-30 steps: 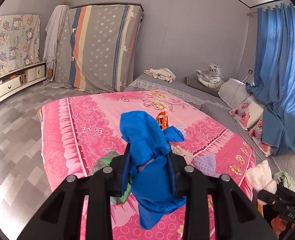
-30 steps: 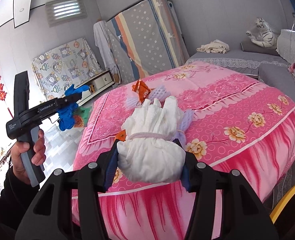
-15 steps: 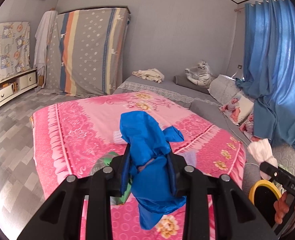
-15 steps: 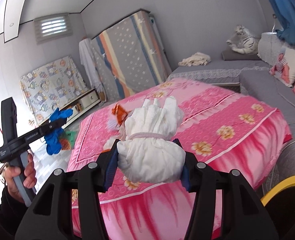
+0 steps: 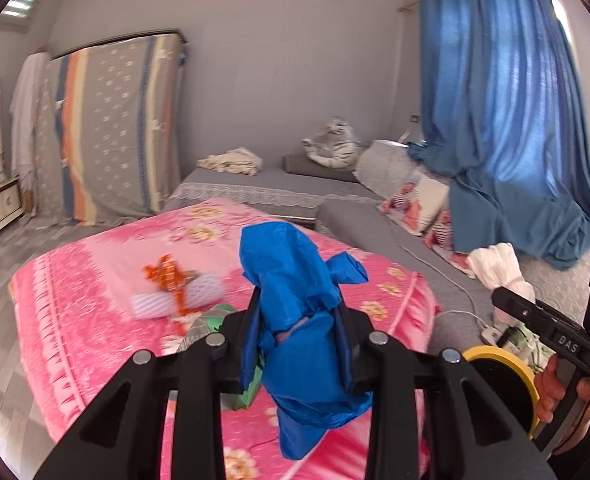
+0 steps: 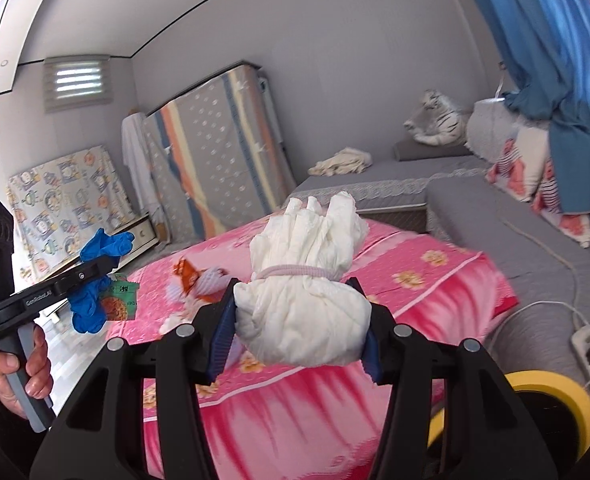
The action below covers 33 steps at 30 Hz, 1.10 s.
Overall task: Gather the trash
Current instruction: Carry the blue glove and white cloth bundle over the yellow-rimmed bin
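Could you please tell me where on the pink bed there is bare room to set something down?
The pink blanket is bare along its far end, towards the grey bed, and along the flowered border on its right side. It is crowded mid-bed, where the orange wrapper lies on white foam netting, with a green packet just nearer.

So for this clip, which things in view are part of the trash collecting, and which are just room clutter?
Job:
- blue glove wad and green packet in left gripper
- white tied bundle in right gripper
- orange wrapper, white foam net, on the pink bed
- yellow-rimmed bin

Lying about:
- plush tiger
- cream cloth heap
- blue curtain
- leaning mattress
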{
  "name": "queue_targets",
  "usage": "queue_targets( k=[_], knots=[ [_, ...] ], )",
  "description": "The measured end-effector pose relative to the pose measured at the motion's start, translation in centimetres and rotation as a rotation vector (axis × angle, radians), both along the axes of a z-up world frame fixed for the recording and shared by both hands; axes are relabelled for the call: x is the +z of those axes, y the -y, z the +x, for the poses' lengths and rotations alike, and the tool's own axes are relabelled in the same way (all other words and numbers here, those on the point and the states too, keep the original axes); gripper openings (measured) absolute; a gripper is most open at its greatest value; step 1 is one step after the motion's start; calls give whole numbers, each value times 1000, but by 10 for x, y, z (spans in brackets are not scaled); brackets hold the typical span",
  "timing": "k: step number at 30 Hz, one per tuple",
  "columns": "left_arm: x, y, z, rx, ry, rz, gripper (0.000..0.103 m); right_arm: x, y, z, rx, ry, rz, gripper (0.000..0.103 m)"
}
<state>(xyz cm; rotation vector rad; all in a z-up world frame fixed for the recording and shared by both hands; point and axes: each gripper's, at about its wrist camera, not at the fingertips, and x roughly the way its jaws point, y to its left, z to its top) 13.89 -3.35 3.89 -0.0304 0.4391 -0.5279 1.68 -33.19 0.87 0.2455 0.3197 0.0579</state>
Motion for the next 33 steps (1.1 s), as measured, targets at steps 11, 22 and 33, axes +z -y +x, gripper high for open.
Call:
queue_targets(
  k=[11, 22, 33],
  knots=[
    [2, 86, -16, -205, 19, 22, 29, 5, 57, -42, -207, 30, -10, 49],
    [-13, 172, -28, -379, -15, 49, 29, -19, 121, -75, -407, -44, 11, 50],
    [-59, 226, -45, -478, -130, 71, 29, -53, 148, -87, -476, -128, 84, 50]
  ],
)
